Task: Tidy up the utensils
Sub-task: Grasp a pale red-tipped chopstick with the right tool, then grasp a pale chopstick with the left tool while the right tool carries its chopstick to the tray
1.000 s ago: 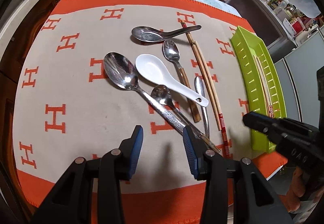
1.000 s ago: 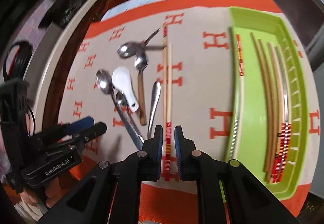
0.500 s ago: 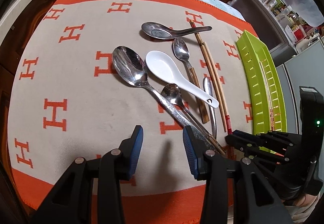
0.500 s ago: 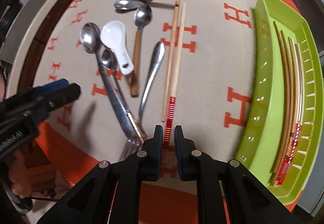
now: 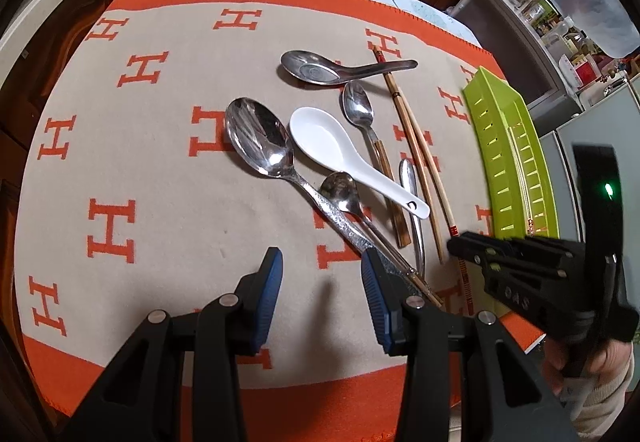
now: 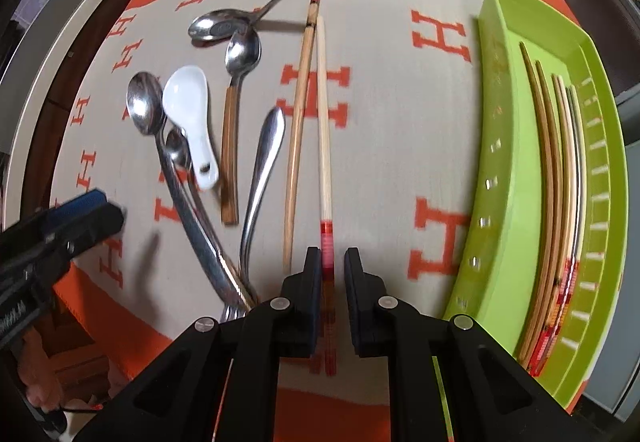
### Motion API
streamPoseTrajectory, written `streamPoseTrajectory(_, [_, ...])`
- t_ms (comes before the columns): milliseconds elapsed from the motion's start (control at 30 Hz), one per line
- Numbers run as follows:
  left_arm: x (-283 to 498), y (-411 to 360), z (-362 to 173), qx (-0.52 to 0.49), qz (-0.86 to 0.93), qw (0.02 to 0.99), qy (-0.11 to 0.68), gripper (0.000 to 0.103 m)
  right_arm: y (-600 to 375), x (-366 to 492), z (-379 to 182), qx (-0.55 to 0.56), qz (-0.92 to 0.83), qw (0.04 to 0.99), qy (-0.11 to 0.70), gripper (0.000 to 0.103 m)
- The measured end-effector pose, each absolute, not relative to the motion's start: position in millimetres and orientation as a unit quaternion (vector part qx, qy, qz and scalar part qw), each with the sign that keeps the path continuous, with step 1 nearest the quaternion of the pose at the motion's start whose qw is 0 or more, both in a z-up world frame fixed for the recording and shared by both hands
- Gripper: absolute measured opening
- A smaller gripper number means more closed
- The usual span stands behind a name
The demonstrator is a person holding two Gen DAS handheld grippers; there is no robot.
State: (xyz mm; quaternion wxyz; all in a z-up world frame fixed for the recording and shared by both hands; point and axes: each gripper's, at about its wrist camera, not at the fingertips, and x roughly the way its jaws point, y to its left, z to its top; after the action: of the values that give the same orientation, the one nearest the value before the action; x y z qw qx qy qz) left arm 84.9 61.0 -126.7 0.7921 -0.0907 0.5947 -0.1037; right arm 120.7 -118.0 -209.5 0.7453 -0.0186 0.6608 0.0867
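Right gripper [image 6: 333, 262]: jaws set narrowly apart, astride the red-banded near end of a pale chopstick [image 6: 324, 130]; whether the pads press on it cannot be told, since a gap shows on the right side. A 2nd, darker chopstick [image 6: 300, 114] is laid just left of it on the orange-and-beige cloth [image 6: 392, 146].

Left gripper [image 5: 320, 282]: jaws parted, nothing between them, held above the cloth at the near ends of the spoon handles.

Farther left in the right view, a loose cluster is seen: white ceramic spoon [image 6: 188, 110], large steel spoon [image 6: 146, 106], wooden-handled spoon [image 6: 240, 54], flat steel soup spoon [image 6: 218, 24].

At the right edge of the cloth, a green tray [image 6: 504, 146] is placed, with several chopsticks [image 6: 552, 178] already lying lengthwise inside.
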Motion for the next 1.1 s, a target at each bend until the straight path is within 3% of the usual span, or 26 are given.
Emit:
streamPoseTrajectory(267, [93, 50, -117, -0.081, -0.115, 0.797, 0.588, 0.039, -107, 155, -206, -0.027, 0.089, 0.757, 0.647, 0.012])
streamPoseTrajectory(333, [99, 44, -113, -0.076, -0.123, 0.798, 0.586, 0.039, -108, 162, -206, -0.017, 0.086, 0.759, 0.645, 0.007])
streamPoseTrajectory(667, [152, 6, -98, -0.064, -0.146, 0.795, 0.585, 0.039, -165, 154, -178, 0.140, 0.102, 0.764, 0.621, 0.005])
streamPoseTrajectory(1100, [213, -62, -149, -0.038, -0.129, 0.749, 0.648, 0.031, -234, 110, -101, 0.192, 0.084, 0.817, 0.537, 0.005])
